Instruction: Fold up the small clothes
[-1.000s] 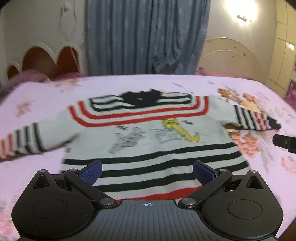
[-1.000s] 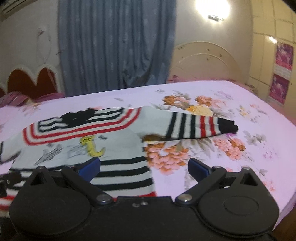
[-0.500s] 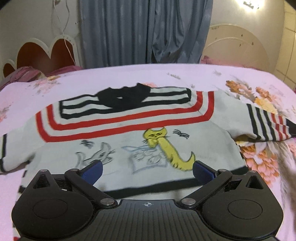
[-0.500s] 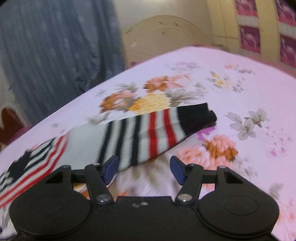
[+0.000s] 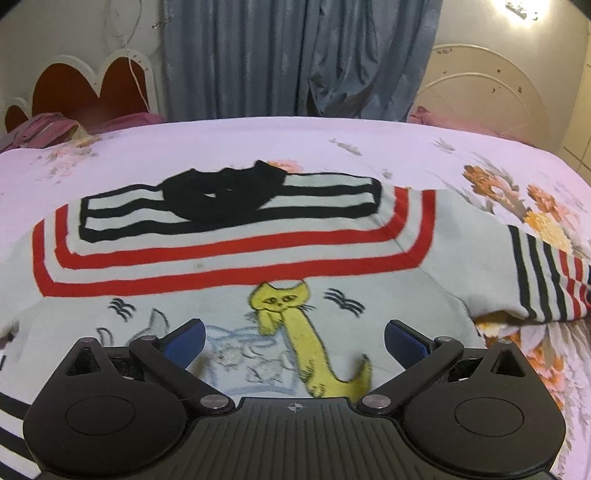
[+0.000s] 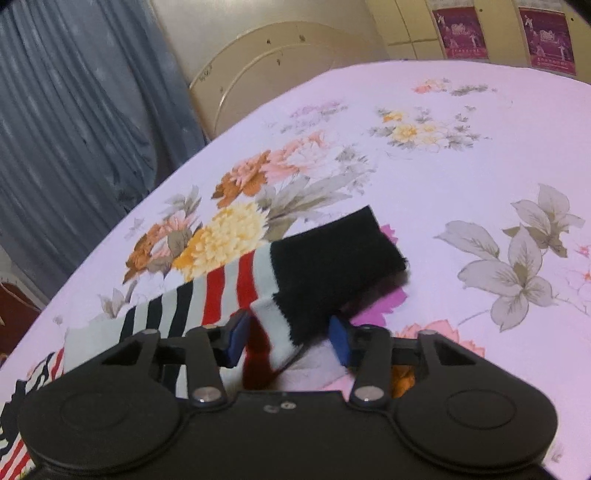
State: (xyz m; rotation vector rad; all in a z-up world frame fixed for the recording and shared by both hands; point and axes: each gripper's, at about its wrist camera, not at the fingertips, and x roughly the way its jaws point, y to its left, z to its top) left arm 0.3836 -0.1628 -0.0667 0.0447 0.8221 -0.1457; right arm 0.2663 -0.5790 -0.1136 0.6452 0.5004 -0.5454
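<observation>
Left wrist view first: the left hand-held gripper (image 5: 293, 341) is spread wide with nothing between its blue pads (image 5: 184, 341), hovering low over the chest of a small knit sweater (image 5: 229, 280). The sweater lies flat, front side up, on a bed covered with a pink floral bedsheet (image 5: 258, 140). You can see the black collar (image 5: 221, 192) at the far end, black and red stripes under it, and a yellow cat picture (image 5: 295, 332) sitting right between the open fingers. One striped sleeve (image 5: 535, 280) sticks out to the right side over the printed flowers. Behind the bed there's a blue curtain (image 5: 295, 55), a red and white headboard (image 5: 85, 88) on the left, and a cream one (image 5: 487, 103) on the right.

Right wrist view: the right hand-held gripper (image 6: 288, 339) is down at the end of that sleeve (image 6: 258, 288), the bit with the black cuff (image 6: 332, 258). The lower edge of the sleeve, red and white stripes, sits between the two blue pads (image 6: 236, 339). The fingers are only partly closed, with a gap visible on both sides of the fabric, so I honestly can't tell if it's actually pinching it. The cuff end looks a bit lifted off the sheet (image 6: 443, 184), with a shadow under it. Curtain (image 6: 74, 129) is on the left, and some pink posters (image 6: 461, 33) are on the wall at the back.
</observation>
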